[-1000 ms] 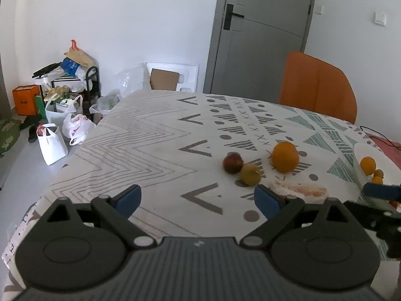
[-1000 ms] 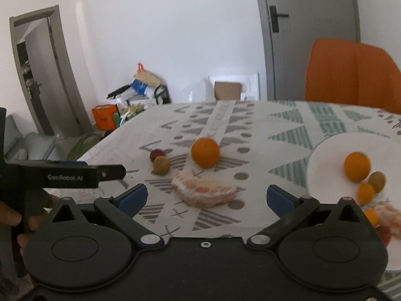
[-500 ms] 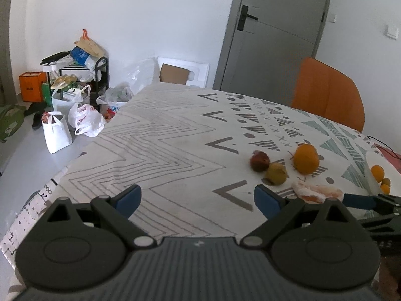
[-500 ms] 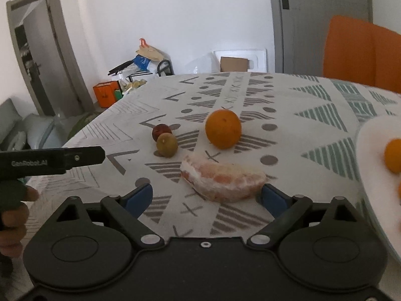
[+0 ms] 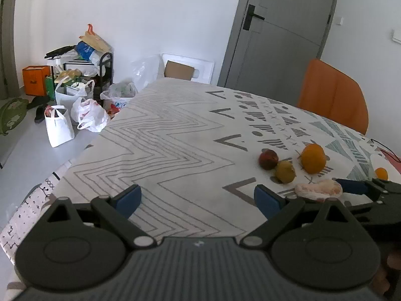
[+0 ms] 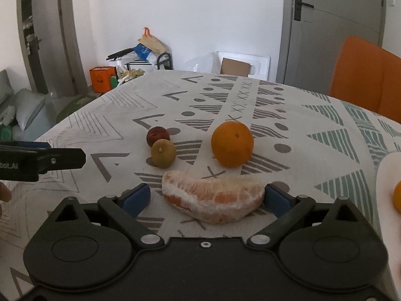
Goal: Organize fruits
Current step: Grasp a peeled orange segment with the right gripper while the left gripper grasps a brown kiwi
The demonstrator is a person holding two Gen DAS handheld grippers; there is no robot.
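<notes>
Four fruits lie on the patterned tablecloth [image 6: 313,115]: a peeled citrus segment [image 6: 213,199], a whole orange [image 6: 232,144], a small green-brown fruit [image 6: 163,153] and a dark red fruit [image 6: 158,136]. In the right wrist view the segment is nearest, its long axis running left to right, flat edge facing far and curved belly facing near. The right gripper [image 6: 206,197] is spread wide with the segment between its blue fingertips; the right pad sits just beside the segment's right end, and whether it touches cannot be told, while the left pad is clearly apart. The orange stands just beyond the segment to the right, the two small fruits together beyond it to the left, touching or nearly so. At the right edge a white plate [image 6: 386,175] holds at least one orange fruit [image 6: 397,197]. The left gripper [image 5: 197,197] is also spread wide, empty, over bare cloth to the left of the fruits.
</notes>
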